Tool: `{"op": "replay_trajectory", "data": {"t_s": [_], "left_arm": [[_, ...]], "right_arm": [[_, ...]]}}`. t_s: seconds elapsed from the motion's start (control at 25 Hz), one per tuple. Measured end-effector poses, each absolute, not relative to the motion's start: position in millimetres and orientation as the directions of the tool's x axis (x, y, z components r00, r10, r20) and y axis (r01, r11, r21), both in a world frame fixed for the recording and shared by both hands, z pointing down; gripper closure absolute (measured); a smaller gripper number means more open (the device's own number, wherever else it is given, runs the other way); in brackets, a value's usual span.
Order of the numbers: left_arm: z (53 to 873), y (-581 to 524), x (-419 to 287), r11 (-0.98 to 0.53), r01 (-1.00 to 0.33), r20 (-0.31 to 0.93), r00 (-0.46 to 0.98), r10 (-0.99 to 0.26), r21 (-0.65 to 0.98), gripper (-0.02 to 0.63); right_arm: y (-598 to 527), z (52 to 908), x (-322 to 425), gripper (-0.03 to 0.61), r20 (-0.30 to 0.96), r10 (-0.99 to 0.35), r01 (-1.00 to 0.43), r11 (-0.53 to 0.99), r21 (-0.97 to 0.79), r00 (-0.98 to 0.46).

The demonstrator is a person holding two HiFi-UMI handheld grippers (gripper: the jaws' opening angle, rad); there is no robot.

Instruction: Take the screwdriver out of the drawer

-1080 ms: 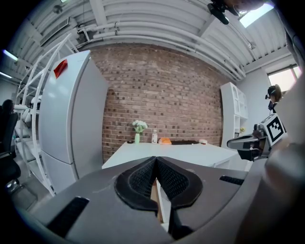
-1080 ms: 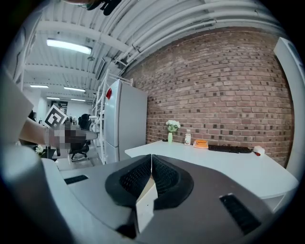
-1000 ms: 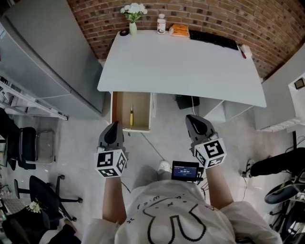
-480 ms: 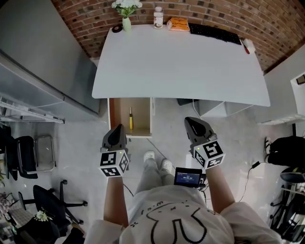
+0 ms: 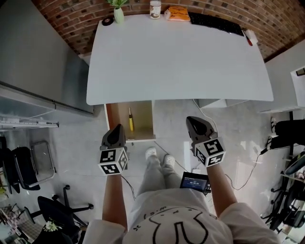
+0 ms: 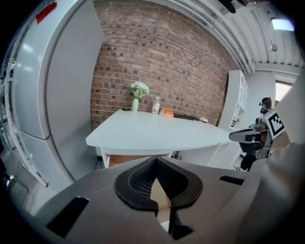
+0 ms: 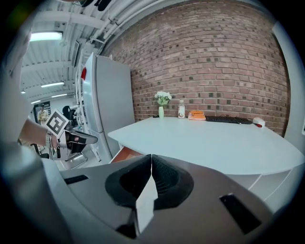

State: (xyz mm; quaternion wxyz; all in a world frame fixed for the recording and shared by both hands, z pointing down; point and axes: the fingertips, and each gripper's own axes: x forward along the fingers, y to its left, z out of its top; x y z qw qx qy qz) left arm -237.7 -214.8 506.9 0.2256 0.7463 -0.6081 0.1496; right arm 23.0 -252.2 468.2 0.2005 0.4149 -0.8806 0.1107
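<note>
Yellow at the handle and thin along the shaft, the screwdriver lies lengthwise on the bare wooden bottom of the drawer. The drawer stands pulled out from under the near left edge of the table. The tabletop is smooth, white and broad, with rounded corners. Behind it runs a rough red brick wall.

Along the table's far edge stand a small vase, a white bottle, an orange packet and a flat dark keyboard.

Your left gripper is a dark grey wedge with ribbed black pads. Its jaws are pressed together with nothing between them. In the head view its tip shows over the drawer's near left corner, and the screwdriver lies just to the right of that tip, not touched. How high the gripper hangs above the drawer you cannot tell.

Your right gripper has the same shape, its jaws likewise together and empty. It hangs over the pale floor, to the right of the drawer and apart from the screwdriver.
</note>
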Motion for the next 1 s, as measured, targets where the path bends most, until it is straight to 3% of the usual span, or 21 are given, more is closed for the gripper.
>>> {"op": "replay_trajectory", "data": {"t_s": [1.0], "left_arm": [[645, -236, -231, -0.17, -0.964, 0.667, 0.264, -0.697, 0.204, 0.6]], "right_arm": [[-268, 597, 10, 0.558, 0.58, -0.588, -0.773, 0.623, -0.121, -0.564]]}}
